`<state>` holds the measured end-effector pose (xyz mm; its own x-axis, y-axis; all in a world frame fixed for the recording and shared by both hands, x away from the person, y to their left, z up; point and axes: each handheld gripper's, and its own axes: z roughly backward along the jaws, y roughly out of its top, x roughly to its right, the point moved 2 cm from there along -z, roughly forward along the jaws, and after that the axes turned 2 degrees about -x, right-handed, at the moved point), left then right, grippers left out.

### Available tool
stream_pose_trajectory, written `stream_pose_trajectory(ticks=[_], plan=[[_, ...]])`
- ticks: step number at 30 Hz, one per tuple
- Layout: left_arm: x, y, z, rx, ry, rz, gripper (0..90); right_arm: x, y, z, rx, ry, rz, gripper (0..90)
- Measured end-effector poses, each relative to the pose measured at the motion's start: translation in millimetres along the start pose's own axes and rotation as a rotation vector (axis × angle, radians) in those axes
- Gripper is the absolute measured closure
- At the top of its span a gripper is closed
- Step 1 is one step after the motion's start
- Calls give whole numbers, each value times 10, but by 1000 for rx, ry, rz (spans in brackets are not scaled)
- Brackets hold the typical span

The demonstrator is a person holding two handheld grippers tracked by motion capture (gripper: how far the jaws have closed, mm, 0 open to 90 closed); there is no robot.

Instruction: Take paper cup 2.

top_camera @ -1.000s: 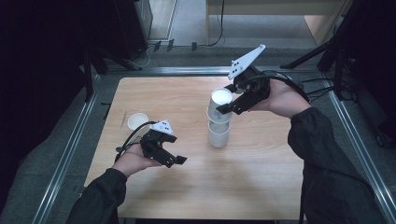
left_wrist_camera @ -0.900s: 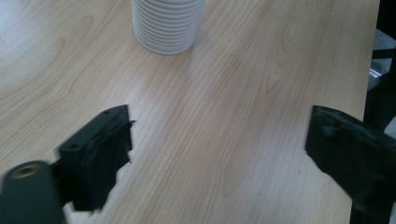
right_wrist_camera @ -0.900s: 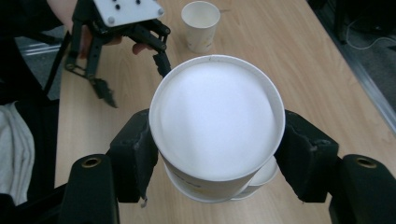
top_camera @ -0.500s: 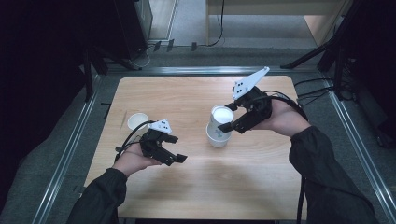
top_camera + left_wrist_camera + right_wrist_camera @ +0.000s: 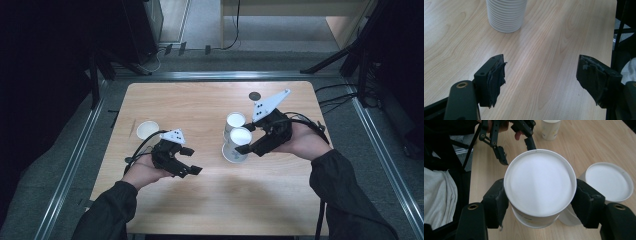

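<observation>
My right gripper (image 5: 247, 141) (image 5: 540, 200) is shut on an upside-down white paper cup (image 5: 241, 136) (image 5: 540, 180), its pads pressing both sides, low over the wooden table (image 5: 200, 105). A wider white rim shows just under that cup. A second inverted white cup (image 5: 235, 120) (image 5: 609, 181) stands right beside it. My left gripper (image 5: 191, 161) (image 5: 541, 72) rests near the table's front left, aimed at a ribbed white cup (image 5: 506, 15). Its jaws have just been closing, with nothing between them, and still stand apart.
An upright paper cup with yellow print (image 5: 147, 130) (image 5: 550, 130) stands at the table's left. A small dark spot (image 5: 255, 95) marks the far side. Metal rails (image 5: 75, 165) run along the table's sides, and dark stands and cables sit beyond.
My right hand has come down and nearer the person with the cup, from the top of a stack to beside the other cup. The left hand has stayed put.
</observation>
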<state>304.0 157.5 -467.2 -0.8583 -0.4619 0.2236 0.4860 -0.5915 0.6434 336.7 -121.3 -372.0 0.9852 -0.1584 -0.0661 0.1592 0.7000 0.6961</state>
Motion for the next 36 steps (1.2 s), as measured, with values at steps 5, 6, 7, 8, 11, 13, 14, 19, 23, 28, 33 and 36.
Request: stream_pose_trajectory(ticks=[5, 6, 7, 8, 11, 13, 14, 19, 23, 28, 33, 36], plan=[[5, -32, -35, 0, 1, -3, 234, -27, -105, -95, -17, -1, -6, 346], [8, -41, -44, -3, 10, -11, 233, -29, -123, -113, -13, 2, -7, 347], [13, -47, -52, -1, 17, -14, 233, -34, -145, -134, -12, 1, -11, 346], [17, -54, -60, 0, 26, -27, 234, -37, -158, -146, -12, 2, -13, 347], [23, -68, -81, 4, 24, -39, 239, -54, -210, -199, -8, 8, -23, 347], [14, -76, -87, 16, 11, -26, 246, -63, -246, -242, -7, 10, -24, 347], [8, -82, -91, 23, 11, -18, 267, -69, -266, -260, -10, 11, -27, 347], [-28, -119, -104, 70, -19, 30, 307, -89, -366, -343, 7, 15, -46, 347], [-40, -120, -124, 57, -22, 39, 295, -101, -460, -413, 10, 17, -64, 347], [-46, -120, -160, 22, -24, 35, 268, -103, -541, -497, 21, 25, -70, 347], [-1, -106, -179, 10, -31, -2, 215, -91, -605, -575, 42, 32, -87, 347], [6, -108, -197, -6, -61, -1, 195, -80, -636, -605, 49, 31, -102, 347]])
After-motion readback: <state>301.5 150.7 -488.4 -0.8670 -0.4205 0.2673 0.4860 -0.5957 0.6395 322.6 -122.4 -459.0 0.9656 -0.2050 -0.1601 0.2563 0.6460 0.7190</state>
